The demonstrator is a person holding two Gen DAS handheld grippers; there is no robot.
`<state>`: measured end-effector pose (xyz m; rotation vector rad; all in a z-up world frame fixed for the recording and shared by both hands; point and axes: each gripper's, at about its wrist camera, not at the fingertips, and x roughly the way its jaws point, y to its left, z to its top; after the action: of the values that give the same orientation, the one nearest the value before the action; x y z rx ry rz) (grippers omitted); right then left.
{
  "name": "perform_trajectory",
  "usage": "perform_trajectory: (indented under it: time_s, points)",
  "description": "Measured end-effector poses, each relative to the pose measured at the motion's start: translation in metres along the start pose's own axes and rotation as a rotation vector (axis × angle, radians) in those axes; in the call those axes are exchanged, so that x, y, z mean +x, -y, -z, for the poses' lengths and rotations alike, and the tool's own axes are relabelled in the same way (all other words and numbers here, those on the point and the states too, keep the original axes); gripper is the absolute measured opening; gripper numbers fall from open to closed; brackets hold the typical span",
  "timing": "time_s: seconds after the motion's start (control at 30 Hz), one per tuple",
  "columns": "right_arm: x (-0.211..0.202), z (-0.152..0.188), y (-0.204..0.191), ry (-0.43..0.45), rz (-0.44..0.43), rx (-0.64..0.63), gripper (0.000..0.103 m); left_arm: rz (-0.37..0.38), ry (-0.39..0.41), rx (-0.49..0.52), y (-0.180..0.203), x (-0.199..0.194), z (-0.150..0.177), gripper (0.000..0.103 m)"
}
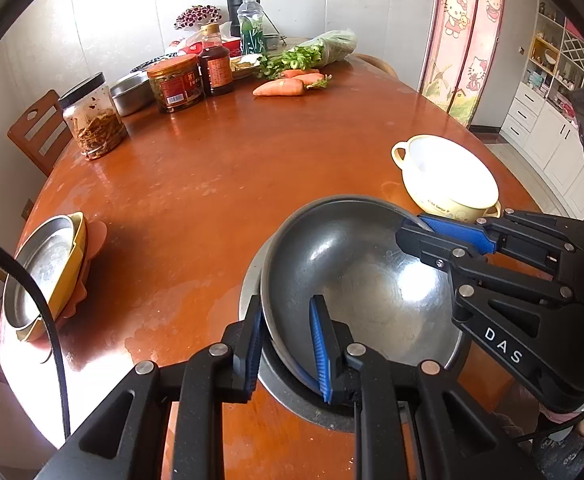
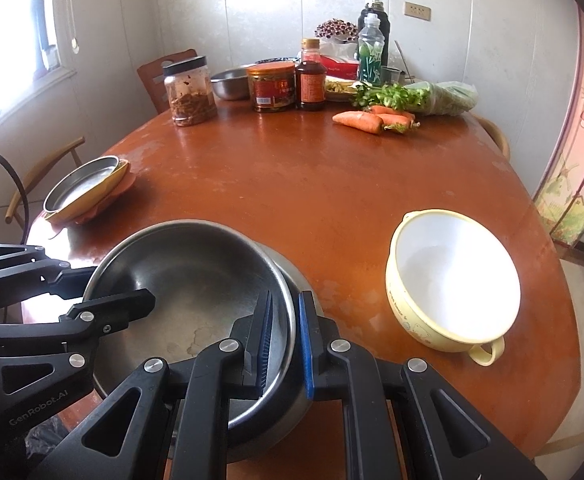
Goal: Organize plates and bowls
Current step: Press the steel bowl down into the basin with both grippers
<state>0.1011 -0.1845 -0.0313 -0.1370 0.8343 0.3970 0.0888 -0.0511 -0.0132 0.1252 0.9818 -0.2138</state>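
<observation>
A steel bowl (image 1: 355,272) sits tilted inside a second, larger steel bowl (image 1: 252,276) at the table's near edge; both show in the right wrist view (image 2: 188,276) (image 2: 292,280). My left gripper (image 1: 286,340) straddles the inner bowl's left rim, one finger inside and one outside, with gaps at the pads. My right gripper (image 2: 284,332) straddles its right rim the same way; it also shows in the left wrist view (image 1: 431,236). A yellow two-handled bowl (image 2: 451,284) with a white inside stands to the right.
A stack of a steel plate, a yellow dish and an orange plate (image 2: 88,188) sits at the table's left edge. Jars (image 2: 190,92), a sauce bottle (image 2: 309,76), a steel basin (image 2: 232,82), carrots (image 2: 371,120) and greens (image 2: 411,98) line the far side. Chairs (image 2: 164,76) stand behind.
</observation>
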Motion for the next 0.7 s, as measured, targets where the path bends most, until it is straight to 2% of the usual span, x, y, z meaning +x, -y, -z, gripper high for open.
perform_trajectory:
  time_s: [0.6, 0.7]
  points:
    - [0.001, -0.003, 0.006, 0.005, 0.006, 0.010, 0.013, 0.027, -0.015, 0.006, 0.001, 0.012, -0.002, 0.023]
    - [0.001, -0.003, 0.008, 0.006, 0.008, 0.013, 0.016, 0.030, -0.017, 0.016, 0.004, 0.015, -0.003, 0.023]
